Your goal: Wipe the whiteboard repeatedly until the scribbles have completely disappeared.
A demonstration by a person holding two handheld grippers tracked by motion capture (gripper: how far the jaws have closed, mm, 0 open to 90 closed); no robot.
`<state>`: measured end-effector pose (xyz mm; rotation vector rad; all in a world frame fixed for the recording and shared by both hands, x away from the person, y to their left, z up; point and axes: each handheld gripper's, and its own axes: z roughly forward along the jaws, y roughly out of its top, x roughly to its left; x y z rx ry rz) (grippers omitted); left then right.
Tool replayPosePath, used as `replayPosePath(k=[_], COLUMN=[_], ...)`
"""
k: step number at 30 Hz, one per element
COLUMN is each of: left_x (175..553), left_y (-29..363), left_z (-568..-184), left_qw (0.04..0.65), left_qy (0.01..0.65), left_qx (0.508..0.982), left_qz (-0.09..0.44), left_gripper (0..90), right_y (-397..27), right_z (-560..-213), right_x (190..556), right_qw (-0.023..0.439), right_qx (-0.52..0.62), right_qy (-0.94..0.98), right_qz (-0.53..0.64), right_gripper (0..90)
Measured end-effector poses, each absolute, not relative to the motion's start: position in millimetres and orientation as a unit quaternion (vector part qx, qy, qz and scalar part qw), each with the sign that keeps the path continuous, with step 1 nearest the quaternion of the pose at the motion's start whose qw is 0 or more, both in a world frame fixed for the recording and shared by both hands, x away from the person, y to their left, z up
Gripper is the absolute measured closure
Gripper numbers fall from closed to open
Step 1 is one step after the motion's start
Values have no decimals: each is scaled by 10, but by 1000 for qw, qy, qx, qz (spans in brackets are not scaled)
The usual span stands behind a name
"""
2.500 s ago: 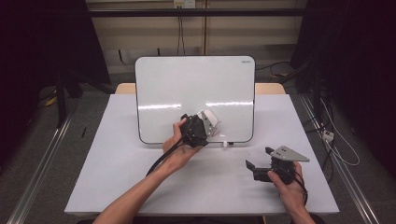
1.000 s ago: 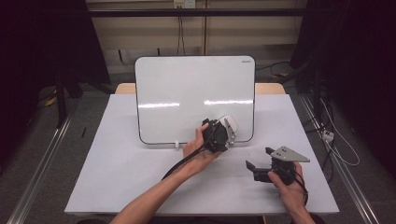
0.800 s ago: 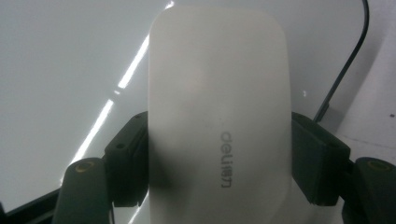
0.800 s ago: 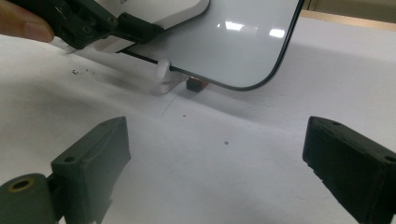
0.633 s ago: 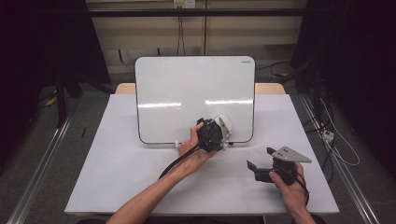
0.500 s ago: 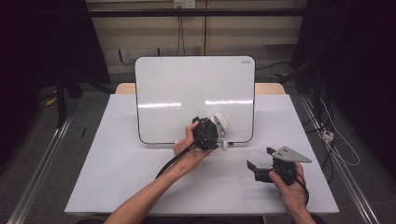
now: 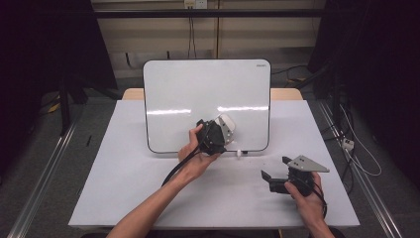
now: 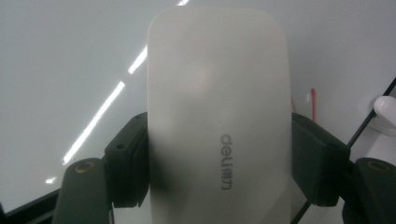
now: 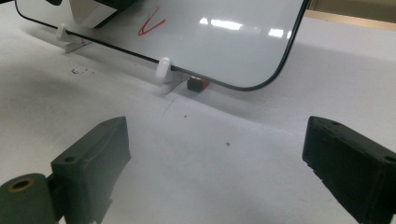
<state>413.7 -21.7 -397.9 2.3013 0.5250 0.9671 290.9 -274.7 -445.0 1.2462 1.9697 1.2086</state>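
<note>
Our left gripper (image 8: 219, 154) fingers clamp the white eraser (image 8: 217, 116) against the whiteboard (image 7: 198, 94); our right gripper (image 9: 224, 172) waits wide open at four o'clock. We judge wiping underway; next, we sweep over the red mark (image 9: 150, 25).

Left gripper (image 7: 221, 130), jaws clamped on white eraser (image 8: 217, 116), sits further left along lower part of whiteboard (image 7: 208, 84) than a second ago, after sweeping right from its earlier spot. Left forearm angle shifts with it.
</note>
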Motion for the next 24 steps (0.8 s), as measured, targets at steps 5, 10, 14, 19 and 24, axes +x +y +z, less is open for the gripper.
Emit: replayPosePath(k=[5, 10, 14, 19, 24], left_x=[4136, 4081, 4034, 4007, 3929], left_y=[-298, -456, -564, -640, -816], left_z=[-3985, -4053, -4115, -4146, -4212], left_qw=[297, 303, 303, 305, 290], left_qy=[194, 182, 167, 165, 140], left_qx=[860, 859, 863, 863, 871], left_qz=[368, 370, 369, 367, 370], left_gripper=[301, 301, 301, 302, 302], right_y=[-2723, -2731, -2735, -2760, -2741], right_z=[-4452, -4449, -4444, -4445, -4442], right_x=[2917, 2913, 2901, 2902, 2901], right_qw=[254, 253, 255, 255, 254], right_qx=[456, 460, 456, 460, 456], right_qy=[728, 725, 727, 724, 726], right_qz=[445, 445, 447, 447, 448], right_gripper=[77, 76, 76, 75, 76])
